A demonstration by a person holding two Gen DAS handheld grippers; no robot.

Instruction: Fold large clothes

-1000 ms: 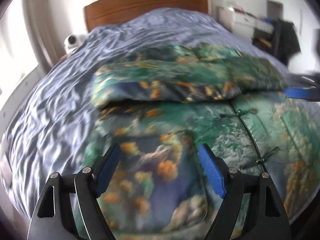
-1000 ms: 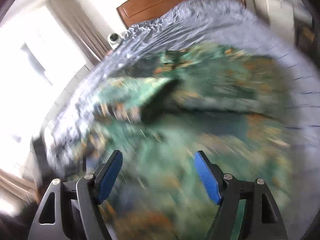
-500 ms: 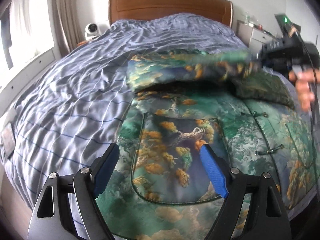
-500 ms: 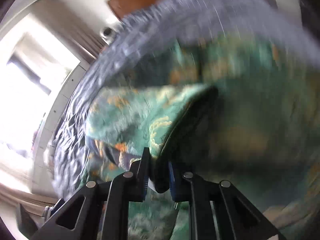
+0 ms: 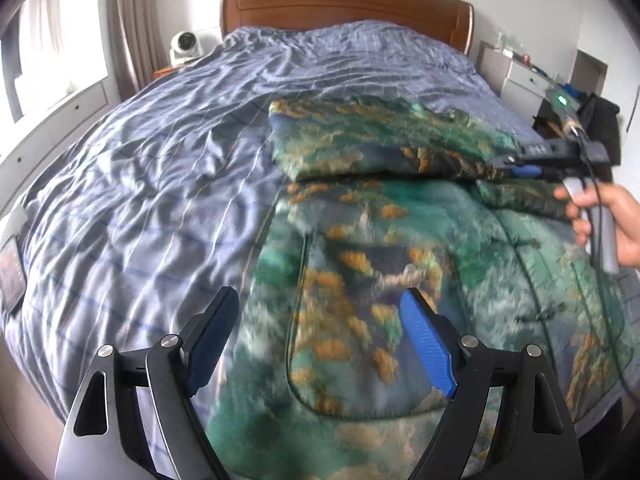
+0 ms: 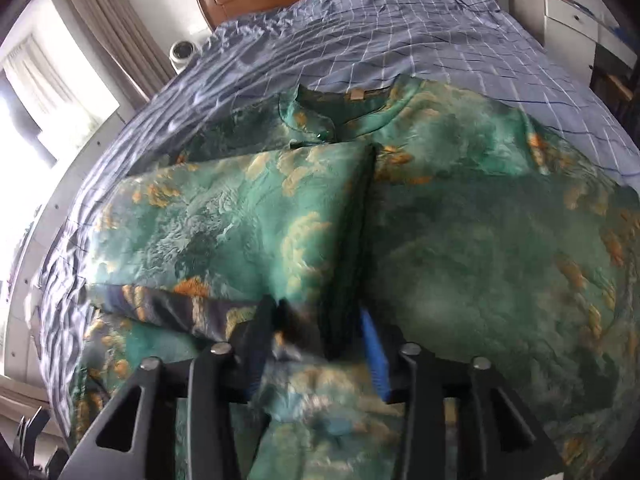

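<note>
The left gripper (image 5: 320, 340) is hovering with its blue-padded fingers (image 5: 428, 344) spread wide and gripping nothing, just above the jacket (image 5: 360, 280) near the bed's foot edge. The right gripper (image 6: 316, 344) is showing a gap between its fingers (image 6: 372, 344), with the cuff end of the folded sleeve (image 6: 240, 232) lying between them; whether they are pinching it cannot be told. The sleeve is lying crosswise over the jacket's chest, below the collar (image 6: 352, 116). The green-and-orange jacket is lying flat on the blue checked bedspread (image 5: 160, 180), toward the bed's right side, with the wooden headboard (image 5: 344, 4) beyond.
</note>
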